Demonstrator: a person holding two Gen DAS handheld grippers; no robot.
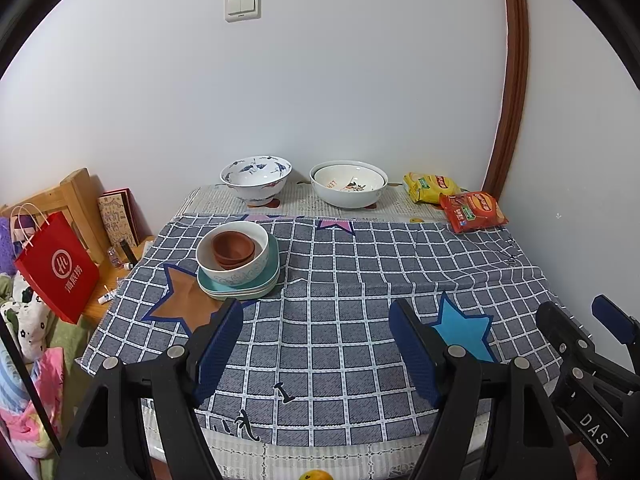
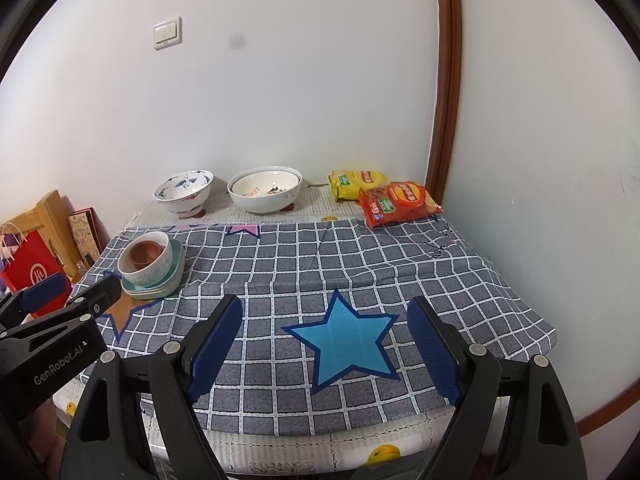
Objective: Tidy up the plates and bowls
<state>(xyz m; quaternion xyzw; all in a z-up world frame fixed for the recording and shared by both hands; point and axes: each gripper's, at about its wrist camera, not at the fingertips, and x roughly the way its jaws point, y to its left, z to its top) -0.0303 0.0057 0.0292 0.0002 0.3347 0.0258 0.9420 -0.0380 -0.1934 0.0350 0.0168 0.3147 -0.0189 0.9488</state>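
From the left wrist view, the left gripper (image 1: 316, 344) hangs over the near edge of a table covered by a checked cloth (image 1: 360, 264), its jaws spread apart with nothing but cloth between them. The stack (image 1: 238, 264), a white bowl (image 1: 234, 256) with brown cups (image 1: 233, 249) nested inside, set on green plates (image 1: 240, 286), stands beyond the left finger, up and to the left of the gap, clear of both pads. A blue-patterned bowl (image 1: 256, 179) and a pair of nested white bowls (image 1: 348, 188) sit farther back by the wall, with two snack bags (image 1: 452, 200) to their right. An orange fruit at the bottom edge is cut off, and the right gripper (image 1: 580, 320) shows only in part at the right margin. From the right wrist view, the right gripper (image 2: 326, 348) is likewise released, its fingers straddling a blue star (image 2: 344, 338) printed on the cloth without holding anything. The stack (image 2: 152, 268) lies well to the left of these jaws; the plates under it are half hidden by the bowl. The left gripper (image 2: 76, 292) intrudes at the left edge, its body covering part of a red paper bag (image 2: 28, 268).
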